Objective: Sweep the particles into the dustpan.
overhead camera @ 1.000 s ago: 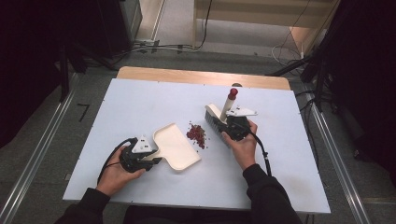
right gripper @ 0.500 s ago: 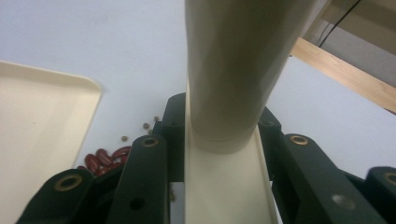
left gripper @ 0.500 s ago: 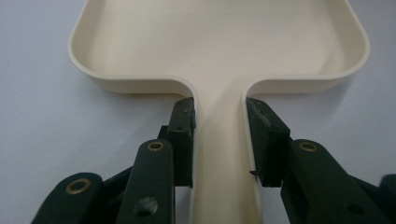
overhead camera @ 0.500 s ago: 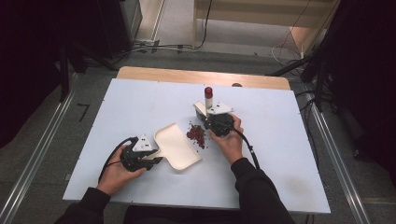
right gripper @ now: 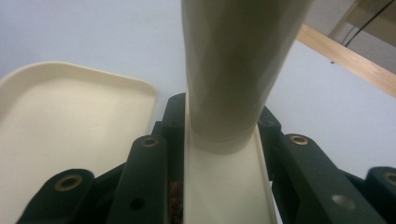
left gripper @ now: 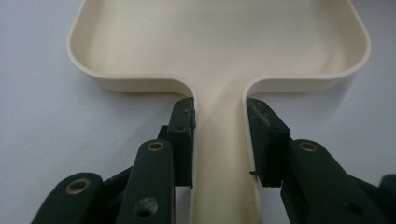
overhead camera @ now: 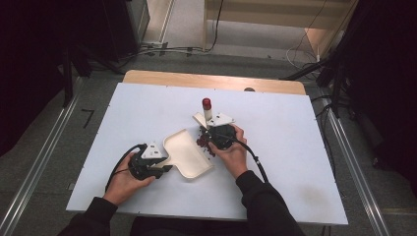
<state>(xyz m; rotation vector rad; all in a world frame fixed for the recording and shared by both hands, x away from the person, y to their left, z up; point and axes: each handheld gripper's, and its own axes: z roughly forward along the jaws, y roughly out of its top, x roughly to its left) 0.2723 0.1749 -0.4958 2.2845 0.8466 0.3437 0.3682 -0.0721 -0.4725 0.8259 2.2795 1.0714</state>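
A cream dustpan [overhead camera: 187, 156] lies flat on the white table [overhead camera: 295, 147], its mouth toward the far right. My left gripper [overhead camera: 164, 167] is shut on the pan's handle [left gripper: 219, 154], one jaw on each side. My right gripper [overhead camera: 212, 129] is shut on a cream hand tool [right gripper: 233, 70] with a round handle and a red cap [overhead camera: 207, 103]. It holds the tool at the pan's far right corner. Small dark red bits [overhead camera: 202, 142] lie on the table under that gripper, next to the pan's mouth, and partly hidden by it. The pan's tray [right gripper: 70, 126] looks empty.
A wooden strip [overhead camera: 211, 81] runs along the table's far edge. Metal rails [overhead camera: 44, 162] flank the table on both sides. Cables [overhead camera: 255, 162] trail from each gripper toward the person. White table surface stretches to the right and far left.
My right gripper has carried the tool left, from the table's right half to the red bits at the pan's mouth. The left gripper and dustpan have stayed put.
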